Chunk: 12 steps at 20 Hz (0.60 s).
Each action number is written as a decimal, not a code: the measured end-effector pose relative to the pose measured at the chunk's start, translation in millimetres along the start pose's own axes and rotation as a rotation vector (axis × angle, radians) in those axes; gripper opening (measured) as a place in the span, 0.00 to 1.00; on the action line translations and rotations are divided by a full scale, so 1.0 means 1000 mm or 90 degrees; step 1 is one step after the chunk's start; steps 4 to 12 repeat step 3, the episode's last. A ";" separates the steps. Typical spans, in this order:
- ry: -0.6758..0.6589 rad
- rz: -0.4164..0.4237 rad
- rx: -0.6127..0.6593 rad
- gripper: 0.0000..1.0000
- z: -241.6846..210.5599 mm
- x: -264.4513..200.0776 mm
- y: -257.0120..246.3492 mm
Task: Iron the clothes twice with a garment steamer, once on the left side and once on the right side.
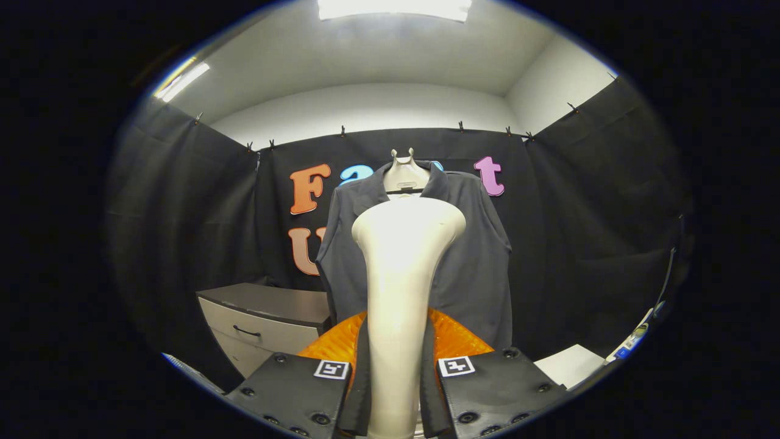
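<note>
Your biggest thing in sight is the shirt point(475, 256), a dark grey collared one, hanging open-fronted on a pale hanger point(403, 174) against the booth's black cloth wall. It hangs straight, collar up, well beyond the tongs, and its lower hem drops behind the orange part near your fingers. The hanger's two small prongs stand up above the collar.

Next down in size, the steamer point(399, 292) stands right in front of you, cream-coloured, with a slim neck that widens into a broad rounded head. That head covers the middle of the shirt's chest from where you look, but you cannot tell from here whether it touches the cloth or sits short of it. The neck runs down between your two fingers.

Low to the left of the shirt is a cabinet point(262, 323) with a dark top and a pale drawer front with a dark handle. It sits against the cloth wall, apart from the shirt.

Your tongs point(396, 390) are pinching the steamer: the left finger point(298, 393) and the right finger presses point(493, 390) on either side of its neck, black pads tight against the cream body. An orange ribbed part point(454, 338) shows just behind the fingers on both sides of the neck.
</note>
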<state>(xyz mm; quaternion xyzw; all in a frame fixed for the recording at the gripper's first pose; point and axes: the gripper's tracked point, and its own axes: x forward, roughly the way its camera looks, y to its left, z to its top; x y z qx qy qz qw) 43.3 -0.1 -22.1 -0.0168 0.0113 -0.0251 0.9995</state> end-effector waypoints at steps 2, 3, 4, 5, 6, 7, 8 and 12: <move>-0.001 0.002 0.001 0.39 0.000 0.000 0.001; 0.000 0.001 0.000 0.39 0.000 0.000 0.002; 0.000 0.001 0.000 0.39 0.000 0.000 0.002; 0.000 0.001 0.000 0.39 0.000 0.000 0.002; 0.000 0.001 0.000 0.39 0.000 0.000 0.002; 0.000 0.001 0.000 0.39 0.000 0.000 0.002; 0.000 0.001 0.000 0.39 0.000 0.000 0.002; 0.000 0.001 0.000 0.39 0.000 0.000 0.002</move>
